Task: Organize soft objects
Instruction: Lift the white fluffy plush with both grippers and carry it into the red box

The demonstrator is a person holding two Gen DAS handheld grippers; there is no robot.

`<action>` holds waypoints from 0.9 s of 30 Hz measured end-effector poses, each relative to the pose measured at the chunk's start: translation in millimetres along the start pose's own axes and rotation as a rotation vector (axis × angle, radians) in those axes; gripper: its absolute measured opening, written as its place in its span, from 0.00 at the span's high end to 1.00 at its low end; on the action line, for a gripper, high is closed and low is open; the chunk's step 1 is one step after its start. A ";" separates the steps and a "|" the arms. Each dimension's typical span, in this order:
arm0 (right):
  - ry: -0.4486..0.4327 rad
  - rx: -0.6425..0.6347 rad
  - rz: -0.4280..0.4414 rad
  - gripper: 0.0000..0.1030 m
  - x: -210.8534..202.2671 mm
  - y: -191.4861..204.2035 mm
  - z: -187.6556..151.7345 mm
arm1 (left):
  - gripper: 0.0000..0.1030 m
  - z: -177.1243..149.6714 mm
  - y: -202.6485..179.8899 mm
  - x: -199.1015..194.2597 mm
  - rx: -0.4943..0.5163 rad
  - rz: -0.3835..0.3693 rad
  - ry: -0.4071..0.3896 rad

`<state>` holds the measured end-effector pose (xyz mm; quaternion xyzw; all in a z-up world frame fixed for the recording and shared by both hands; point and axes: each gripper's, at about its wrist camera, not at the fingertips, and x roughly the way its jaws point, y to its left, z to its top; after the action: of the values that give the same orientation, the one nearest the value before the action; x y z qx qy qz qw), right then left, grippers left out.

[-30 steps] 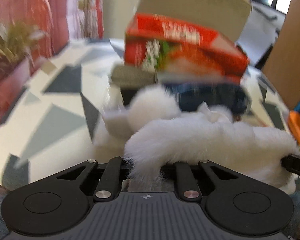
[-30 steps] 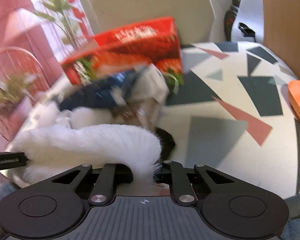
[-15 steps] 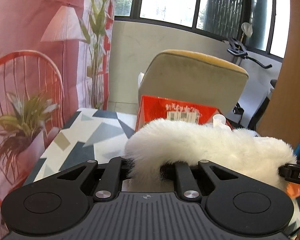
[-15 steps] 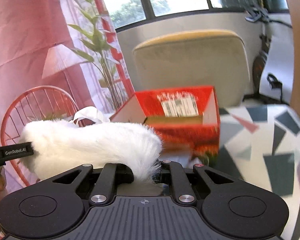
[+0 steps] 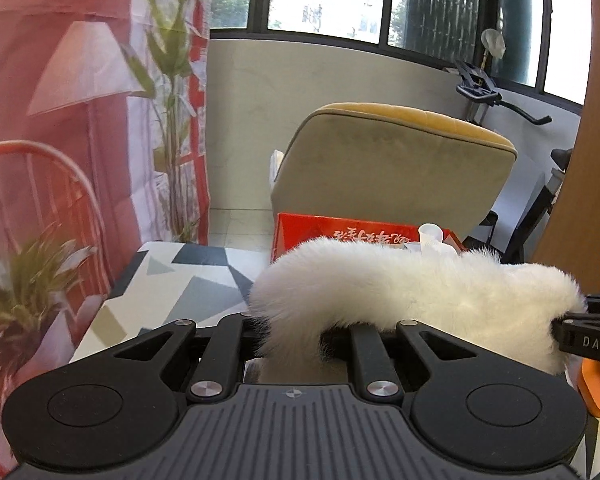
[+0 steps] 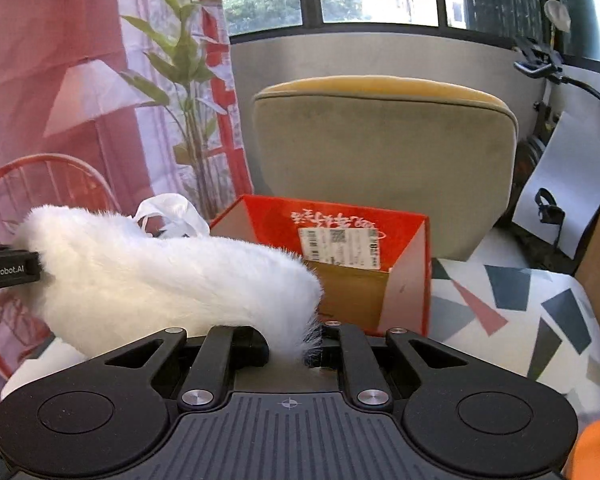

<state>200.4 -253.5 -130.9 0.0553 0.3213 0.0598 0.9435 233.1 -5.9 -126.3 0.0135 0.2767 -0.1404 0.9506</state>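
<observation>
The left gripper (image 5: 296, 332) has its jaws closed tight on the left end of a white furry piece (image 5: 412, 292), and the right gripper (image 6: 288, 344) has its jaws clamped just as narrowly on the right end, so the fur spans between them, held up above the patterned desk (image 6: 512, 320). Just beyond it stands an open red box (image 6: 360, 264) on the desk, with a beige chair (image 6: 384, 160) at the far side.
</observation>
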 end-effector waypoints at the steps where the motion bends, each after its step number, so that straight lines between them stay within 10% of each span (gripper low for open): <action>1: 0.002 0.004 -0.004 0.89 3.8 -3.9 3.4 | 0.85 1.8 -0.4 4.7 -0.002 -0.006 0.004; 27: 0.052 -0.016 -0.044 0.89 110.5 -85.6 71.2 | 0.85 57.6 -21.7 122.5 0.021 -0.081 0.068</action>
<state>337.6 -326.3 -153.4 0.0392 0.3463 0.0428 0.9363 356.2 -64.5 -141.2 0.0170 0.3077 -0.1811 0.9339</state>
